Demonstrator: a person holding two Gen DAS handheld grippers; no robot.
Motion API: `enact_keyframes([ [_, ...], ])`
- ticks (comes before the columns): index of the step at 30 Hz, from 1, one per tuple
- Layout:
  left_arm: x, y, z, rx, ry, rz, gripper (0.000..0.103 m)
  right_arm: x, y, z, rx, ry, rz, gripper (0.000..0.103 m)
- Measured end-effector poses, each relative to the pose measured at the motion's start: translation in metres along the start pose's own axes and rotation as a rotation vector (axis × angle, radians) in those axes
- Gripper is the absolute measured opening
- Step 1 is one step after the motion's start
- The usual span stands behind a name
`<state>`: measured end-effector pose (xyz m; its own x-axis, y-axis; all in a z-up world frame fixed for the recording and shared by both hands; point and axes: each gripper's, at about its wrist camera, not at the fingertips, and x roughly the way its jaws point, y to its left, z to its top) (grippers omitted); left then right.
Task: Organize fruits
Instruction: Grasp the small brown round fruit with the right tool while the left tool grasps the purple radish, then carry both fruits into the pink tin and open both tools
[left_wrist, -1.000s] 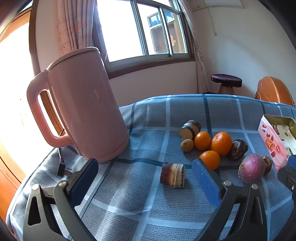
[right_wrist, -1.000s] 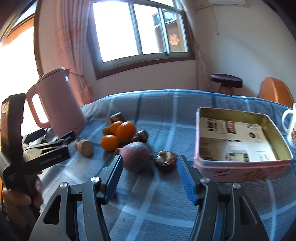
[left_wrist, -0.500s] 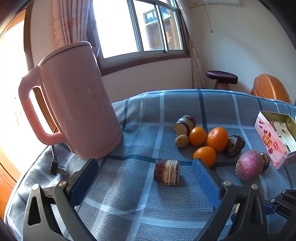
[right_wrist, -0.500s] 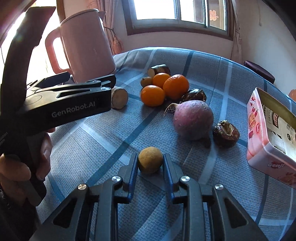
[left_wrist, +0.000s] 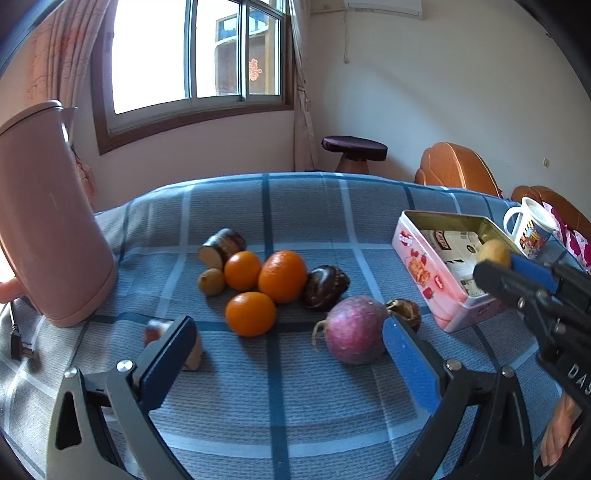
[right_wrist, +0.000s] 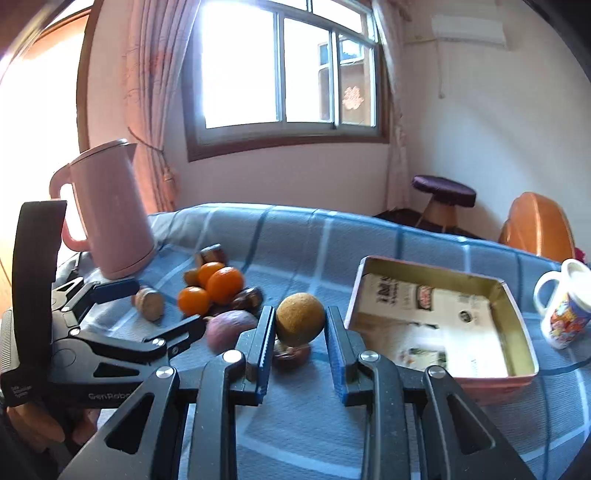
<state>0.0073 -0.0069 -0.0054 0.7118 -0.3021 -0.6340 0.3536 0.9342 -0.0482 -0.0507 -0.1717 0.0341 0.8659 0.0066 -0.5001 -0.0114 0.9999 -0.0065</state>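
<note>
My right gripper (right_wrist: 300, 325) is shut on a small brown round fruit (right_wrist: 300, 318) and holds it above the cloth, left of the open pink tin (right_wrist: 439, 373). In the left wrist view the fruit (left_wrist: 493, 254) hangs over the tin (left_wrist: 424, 266). My left gripper (left_wrist: 284, 339) is open and empty, low over the cloth in front of the fruit pile: three oranges (left_wrist: 282, 276), a purple round root (left_wrist: 356, 329), dark shrivelled fruits (left_wrist: 325, 282), a small brown fruit (left_wrist: 211, 281) and cut cane pieces (left_wrist: 221, 247).
A tall pink kettle (left_wrist: 48, 229) stands at the left with its plug (left_wrist: 18, 341) on the blue checked cloth (left_wrist: 295, 398). A printed mug (right_wrist: 565, 306) stands right of the tin. A stool (left_wrist: 354, 149) and wooden chairs (left_wrist: 456, 168) stand beyond the table.
My right gripper has lifted the brown fruit off the cloth and carried it right, toward the tin. My left gripper has swung right, away from the kettle toward the fruit pile.
</note>
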Motion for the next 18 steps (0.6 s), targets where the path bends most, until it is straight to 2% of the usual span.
enact_keyframes([
  [3,0.022,-0.015,0.004,-0.01,0.08,-0.041,0.094,0.001,-0.026,-0.001,0.021,-0.028,-0.074,0.029],
  [6,0.042,-0.026,0.005,-0.009,0.136,-0.021,0.088,0.008,-0.045,0.0,0.065,-0.026,-0.11,0.029],
  [8,0.055,-0.028,0.005,-0.029,0.177,-0.018,0.08,0.01,-0.055,0.002,0.087,-0.021,-0.124,0.029],
  [10,0.06,-0.026,0.005,-0.08,0.183,-0.032,0.077,0.012,-0.062,0.004,0.11,-0.011,-0.124,0.029],
  [13,0.066,-0.026,0.004,-0.106,0.187,-0.043,0.067,0.012,-0.068,0.002,0.127,0.002,-0.127,0.029],
  [14,0.066,-0.028,0.004,-0.098,0.186,-0.067,0.055,0.013,-0.069,0.001,0.13,0.005,-0.129,0.029],
  [15,0.065,-0.03,0.004,-0.092,0.183,-0.084,0.055,0.013,-0.069,0.001,0.135,0.006,-0.129,0.029],
  [18,0.062,-0.026,0.004,-0.123,0.16,-0.069,0.055,0.013,-0.075,-0.001,0.159,-0.001,-0.109,0.029],
])
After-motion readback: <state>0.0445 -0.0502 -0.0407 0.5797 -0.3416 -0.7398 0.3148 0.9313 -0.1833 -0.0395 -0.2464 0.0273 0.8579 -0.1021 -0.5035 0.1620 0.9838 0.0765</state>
